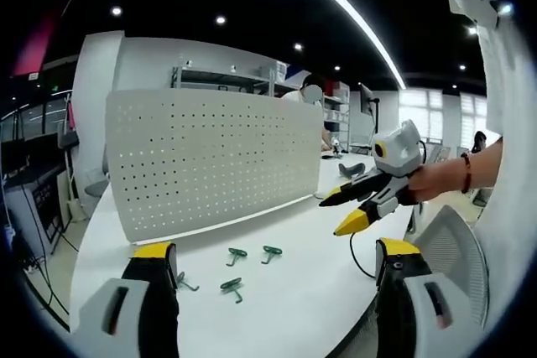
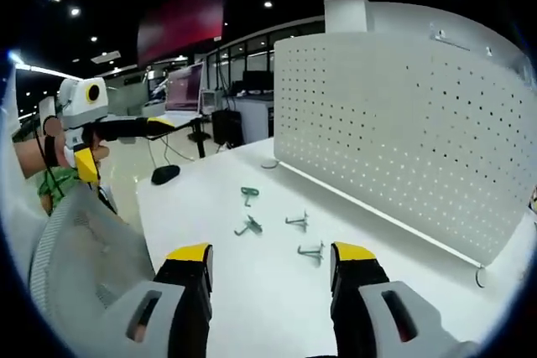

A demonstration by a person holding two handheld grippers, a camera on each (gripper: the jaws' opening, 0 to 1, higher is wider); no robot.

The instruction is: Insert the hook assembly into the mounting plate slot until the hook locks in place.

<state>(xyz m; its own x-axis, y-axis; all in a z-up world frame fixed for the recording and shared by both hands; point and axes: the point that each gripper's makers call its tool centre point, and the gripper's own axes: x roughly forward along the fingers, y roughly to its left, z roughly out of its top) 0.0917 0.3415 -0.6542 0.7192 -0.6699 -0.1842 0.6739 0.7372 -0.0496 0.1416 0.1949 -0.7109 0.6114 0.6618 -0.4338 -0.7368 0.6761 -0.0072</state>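
In the left gripper view, the left gripper (image 1: 273, 262) hangs with jaws spread wide and empty above the white table (image 1: 285, 308). Green hooks (image 1: 237, 254) lie just before the upright pegboard (image 1: 214, 161).

In the right gripper view, the right gripper (image 2: 270, 264) is likewise parted, empty, near those hooks (image 2: 249, 195).

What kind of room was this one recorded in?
Probably an open office or lab: a white table bearing a pegboard and hooks, a laptop on a far desk, storage shelves behind.
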